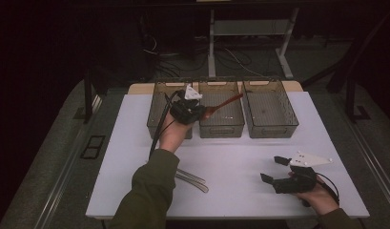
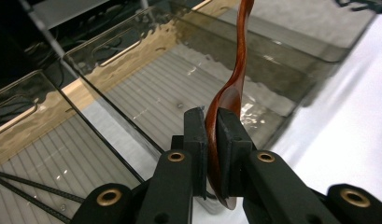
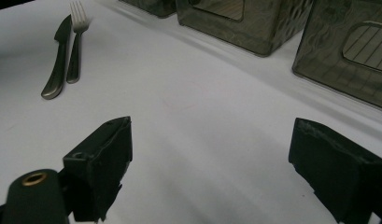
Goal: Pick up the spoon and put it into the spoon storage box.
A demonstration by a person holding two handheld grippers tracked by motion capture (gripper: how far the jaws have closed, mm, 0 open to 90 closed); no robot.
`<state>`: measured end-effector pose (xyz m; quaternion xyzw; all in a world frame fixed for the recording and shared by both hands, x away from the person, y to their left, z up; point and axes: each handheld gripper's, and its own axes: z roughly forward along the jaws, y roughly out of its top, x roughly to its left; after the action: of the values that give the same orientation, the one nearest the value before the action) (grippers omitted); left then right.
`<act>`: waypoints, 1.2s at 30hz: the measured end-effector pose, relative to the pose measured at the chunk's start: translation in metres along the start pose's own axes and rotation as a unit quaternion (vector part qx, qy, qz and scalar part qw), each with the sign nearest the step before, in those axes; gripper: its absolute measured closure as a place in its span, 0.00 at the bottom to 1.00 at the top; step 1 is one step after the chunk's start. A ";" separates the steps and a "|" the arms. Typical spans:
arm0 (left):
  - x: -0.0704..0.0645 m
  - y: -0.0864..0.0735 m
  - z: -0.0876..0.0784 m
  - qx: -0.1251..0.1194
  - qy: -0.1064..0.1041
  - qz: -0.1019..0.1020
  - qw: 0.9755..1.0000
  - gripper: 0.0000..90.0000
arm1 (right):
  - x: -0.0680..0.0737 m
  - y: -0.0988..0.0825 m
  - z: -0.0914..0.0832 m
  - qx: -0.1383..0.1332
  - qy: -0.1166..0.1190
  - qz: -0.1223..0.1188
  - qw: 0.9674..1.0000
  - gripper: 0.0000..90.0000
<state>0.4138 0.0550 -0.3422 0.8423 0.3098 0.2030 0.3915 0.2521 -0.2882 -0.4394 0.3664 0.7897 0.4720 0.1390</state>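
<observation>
High view: the left gripper (image 1: 202,112) sits in the upper middle of the frame, above the near wall of the middle one of three smoky translucent plastic bins (image 1: 221,109). Its jaws are clamped on the bowl end of a reddish-brown wooden spoon (image 1: 226,103), whose handle slants up and right over that bin. The right gripper (image 1: 273,169) rests low at the lower right of the white tabletop (image 1: 240,162), jaws spread wide with nothing between them. Two dull metal utensils (image 1: 192,180) lie just right of the person's olive sleeve (image 1: 147,191); their type is hard to make out from here.

Left gripper view: both black pads (image 2: 198,135) press on the spoon's bowl at centre frame. The handle rises to the top edge, over the ribbed floor of a bin.

Right gripper view: the two jaws stand far apart at the lower corners, bare white table between them. A grey metal knife (image 3: 58,60) and a grey metal fork (image 3: 75,42) lie side by side at the upper left, seemingly touching. Bin walls line the top and upper right.
</observation>
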 end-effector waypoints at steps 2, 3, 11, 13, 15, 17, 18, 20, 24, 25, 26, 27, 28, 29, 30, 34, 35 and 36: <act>0.000 0.001 0.007 0.005 0.007 -0.004 1.000 0.92 | 0.000 0.000 0.000 -0.001 0.001 0.000 1.000 0.15; 0.000 0.002 0.010 0.009 0.010 -0.004 1.000 0.92 | 0.000 0.000 0.000 -0.001 0.002 0.000 1.000 0.15; 0.004 0.000 0.033 0.037 0.035 -0.014 0.999 0.92 | 0.000 0.000 -0.001 -0.004 0.001 0.001 1.000 0.15; 0.005 -0.001 0.037 0.041 0.033 -0.016 0.998 0.92 | 0.000 0.001 -0.002 -0.005 0.001 0.001 1.000 0.15; 0.004 -0.002 0.041 0.040 0.032 -0.020 0.998 0.92 | -0.001 0.001 -0.002 -0.005 0.002 0.000 1.000 0.15; 0.004 -0.002 0.043 0.048 0.033 -0.018 0.998 0.92 | -0.001 0.000 -0.002 -0.004 0.002 0.000 1.000 0.15; 0.004 -0.003 0.045 0.049 0.034 -0.017 0.998 0.92 | -0.001 0.001 -0.002 -0.004 0.003 0.000 1.000 0.15; 0.003 -0.004 0.047 0.059 0.038 -0.012 0.997 0.92 | -0.001 0.001 -0.002 -0.004 0.003 0.000 1.000 0.15; 0.001 -0.004 0.050 0.069 0.039 -0.007 0.997 0.92 | -0.001 0.001 -0.002 -0.005 0.002 0.001 1.000 0.15; 0.000 -0.004 0.051 0.068 0.039 -0.007 0.997 0.91 | -0.001 0.001 -0.002 -0.005 0.002 0.001 1.000 0.15; 0.000 -0.004 0.051 0.069 0.038 -0.007 0.997 0.91 | -0.001 0.001 -0.002 -0.005 0.002 0.001 1.000 0.15; 0.000 -0.005 0.052 0.068 0.037 -0.010 0.997 0.91 | -0.001 0.001 -0.002 -0.005 0.002 0.001 1.000 0.15; 0.000 -0.004 0.052 0.070 0.035 -0.008 0.997 0.91 | -0.001 0.001 -0.002 -0.005 0.002 0.001 1.000 0.15; 0.000 -0.005 0.052 0.071 0.034 -0.009 0.997 0.91 | -0.001 0.001 -0.002 -0.004 0.002 0.001 1.000 0.15; 0.001 -0.005 0.052 0.072 0.033 -0.007 0.997 0.91 | -0.001 0.000 -0.002 -0.004 0.002 0.001 1.000 0.15; 0.000 -0.004 0.052 0.064 0.033 -0.008 0.997 0.89 | -0.001 0.001 -0.002 -0.005 0.002 0.002 1.000 0.15; 0.000 -0.004 0.052 0.063 0.032 -0.010 0.997 0.88 | -0.001 0.001 -0.003 -0.005 0.001 0.002 1.000 0.15; 0.000 -0.004 0.051 0.062 0.031 -0.009 0.998 0.88 | -0.001 0.001 -0.003 -0.005 0.001 0.001 1.000 0.15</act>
<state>0.4422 0.0296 -0.3763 0.8554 0.3415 0.2063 0.3302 0.2517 -0.2905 -0.4378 0.3661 0.7869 0.4768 0.1390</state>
